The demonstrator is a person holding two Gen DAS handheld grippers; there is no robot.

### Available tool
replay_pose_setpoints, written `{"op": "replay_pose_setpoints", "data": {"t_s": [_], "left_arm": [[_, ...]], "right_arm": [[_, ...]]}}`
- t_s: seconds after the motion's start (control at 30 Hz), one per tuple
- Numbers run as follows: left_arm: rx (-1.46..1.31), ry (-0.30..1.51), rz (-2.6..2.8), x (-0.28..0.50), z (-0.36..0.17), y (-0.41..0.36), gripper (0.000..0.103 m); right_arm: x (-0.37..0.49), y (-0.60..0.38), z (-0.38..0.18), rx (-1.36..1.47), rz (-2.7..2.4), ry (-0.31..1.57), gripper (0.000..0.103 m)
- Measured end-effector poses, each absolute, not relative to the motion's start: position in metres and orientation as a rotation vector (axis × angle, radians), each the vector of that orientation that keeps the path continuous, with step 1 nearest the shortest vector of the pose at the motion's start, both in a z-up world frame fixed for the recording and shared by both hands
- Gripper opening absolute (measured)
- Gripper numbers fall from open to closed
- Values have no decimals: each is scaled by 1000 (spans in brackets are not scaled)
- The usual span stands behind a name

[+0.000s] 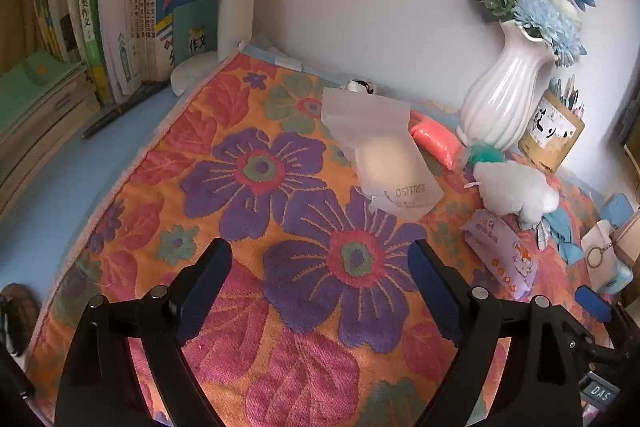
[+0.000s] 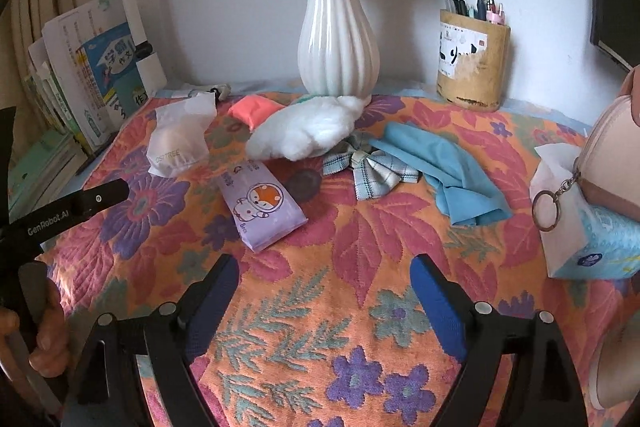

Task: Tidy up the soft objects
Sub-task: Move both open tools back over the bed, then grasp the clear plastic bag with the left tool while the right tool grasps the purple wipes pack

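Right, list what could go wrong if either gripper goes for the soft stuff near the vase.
1. The white plush toy lies against the foot of the white vase; pulling it could rock the tall vase.
2. The blue cloth and plaid bow overlap, so grabbing one may drag the other.
3. The frosted bag looks slippery; the open left gripper might pinch only film and drop it.

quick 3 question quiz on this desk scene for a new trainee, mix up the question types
1. True or false: the left gripper holds the frosted pouch.
2. What lies nearest the blue cloth: A) plaid bow B) orange pack C) pen holder?
3. Fill in: the white plush lies in front of the white ___.

Key: 1 false, both grippers are open and empty; 2 A; 3 vase.
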State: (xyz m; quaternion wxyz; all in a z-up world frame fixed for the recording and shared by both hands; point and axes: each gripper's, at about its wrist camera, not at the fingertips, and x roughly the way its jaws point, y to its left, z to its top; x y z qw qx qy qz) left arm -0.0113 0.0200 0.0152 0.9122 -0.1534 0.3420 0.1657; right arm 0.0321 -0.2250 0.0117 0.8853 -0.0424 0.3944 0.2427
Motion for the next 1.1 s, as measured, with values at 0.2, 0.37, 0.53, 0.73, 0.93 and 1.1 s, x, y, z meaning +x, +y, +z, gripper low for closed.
{"op": "replay_pose_setpoints", "data": {"t_s": [0.2, 0.37, 0.53, 0.73, 0.93, 1.1], "left_arm": [[-312, 712, 347, -11, 15, 20, 89], [-304, 714, 377, -9, 16, 22, 89], [-142, 736, 472, -6, 41, 0, 89], [-322, 764, 266, 36, 70, 15, 90], [-269, 816, 353, 96, 29, 18, 90], [-354, 806, 331, 102, 12, 29, 90]], "right_arm": [[33, -226, 12, -89, 504, 821, 86], [32, -226, 12, -86, 502, 826, 86], [31, -223, 16, -97, 455, 828, 87], [41, -185, 32, -213, 570, 808, 87], [65, -165, 8, -238, 633, 820, 87], [79, -157, 8, -213, 693, 835, 87]]}}
